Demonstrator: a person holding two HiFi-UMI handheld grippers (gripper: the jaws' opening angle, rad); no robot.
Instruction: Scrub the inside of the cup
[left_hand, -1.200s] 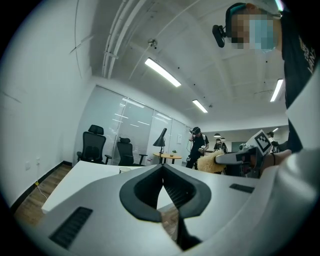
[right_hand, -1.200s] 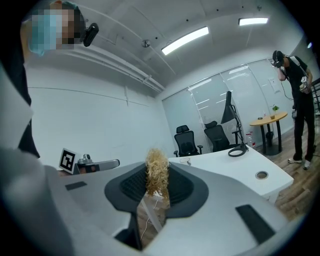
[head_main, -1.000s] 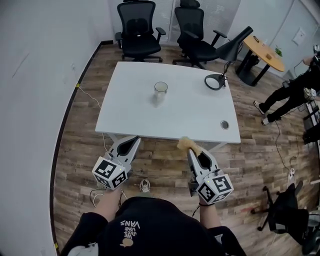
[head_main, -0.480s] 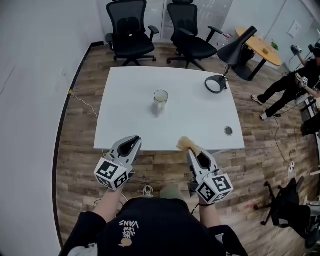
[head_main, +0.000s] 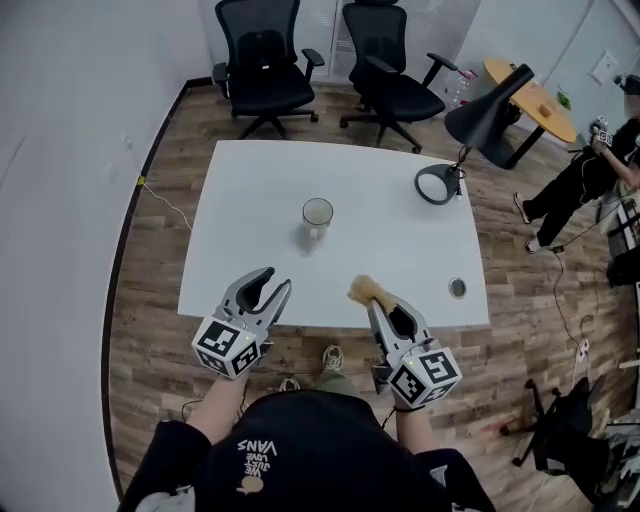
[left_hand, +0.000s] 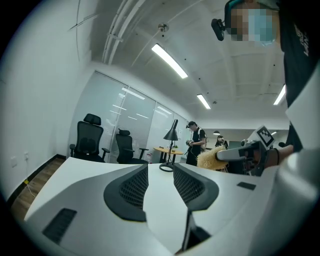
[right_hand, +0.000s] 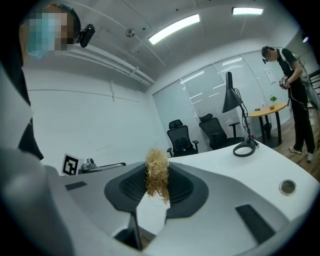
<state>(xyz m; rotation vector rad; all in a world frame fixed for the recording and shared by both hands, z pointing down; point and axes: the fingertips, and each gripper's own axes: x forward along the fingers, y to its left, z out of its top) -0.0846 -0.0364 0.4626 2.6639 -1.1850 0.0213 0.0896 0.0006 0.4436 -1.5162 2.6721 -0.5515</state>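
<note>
Cup (head_main: 318, 212) beyond table (head_main: 400, 260)'s near edge: your empty left gripper (head_main: 277, 280), jaws just opening, may topple it; right gripper (head_main: 372, 297) pinches scrubber (head_main: 362, 290).

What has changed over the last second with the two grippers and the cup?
The left gripper and the right gripper both moved forward, up to the near edge of the table. The left gripper's fingers have just been opening, with nothing between them. The right gripper kept its hold on the scrubber. The cup stands on the table as before, untouched.
</note>
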